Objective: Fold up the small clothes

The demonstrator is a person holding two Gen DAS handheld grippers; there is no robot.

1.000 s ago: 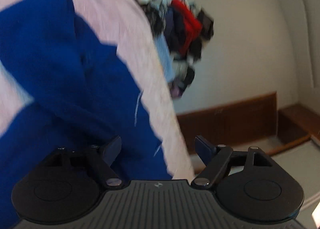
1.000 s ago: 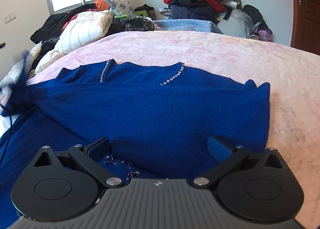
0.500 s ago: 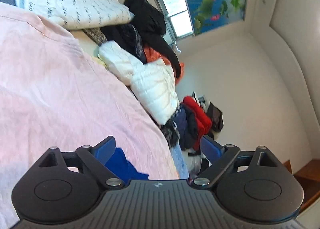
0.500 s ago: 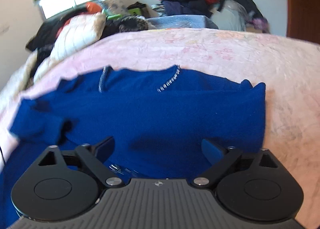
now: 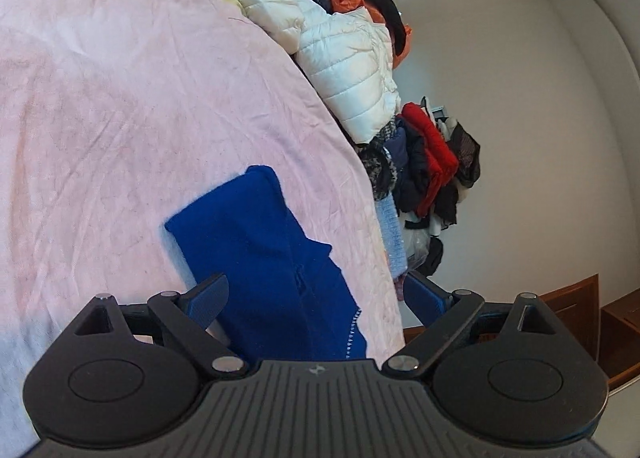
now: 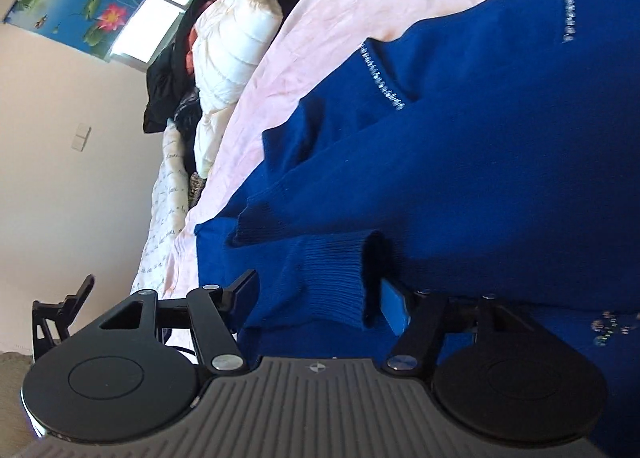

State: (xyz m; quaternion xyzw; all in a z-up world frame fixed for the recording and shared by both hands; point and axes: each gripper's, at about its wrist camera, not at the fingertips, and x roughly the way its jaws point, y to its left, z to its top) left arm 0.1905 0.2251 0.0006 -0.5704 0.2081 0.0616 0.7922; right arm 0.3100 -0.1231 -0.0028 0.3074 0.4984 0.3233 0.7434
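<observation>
Through my left wrist camera, my left gripper [image 5: 316, 296] hangs with jaws spread wide and holding nothing, above one blue sweater [image 5: 264, 254] lying on the pink bedsheet [image 5: 120, 106]; one white puffer jacket [image 5: 348, 62] and one clothes pile [image 5: 428, 170] sit at the bed's far edge. Through my right wrist camera, my right gripper [image 6: 318, 298] is closing its jaws around one ribbed sleeve cuff [image 6: 328, 278] of that sweater [image 6: 500, 146], whose neckline shows two beaded trims [image 6: 382, 80].
</observation>
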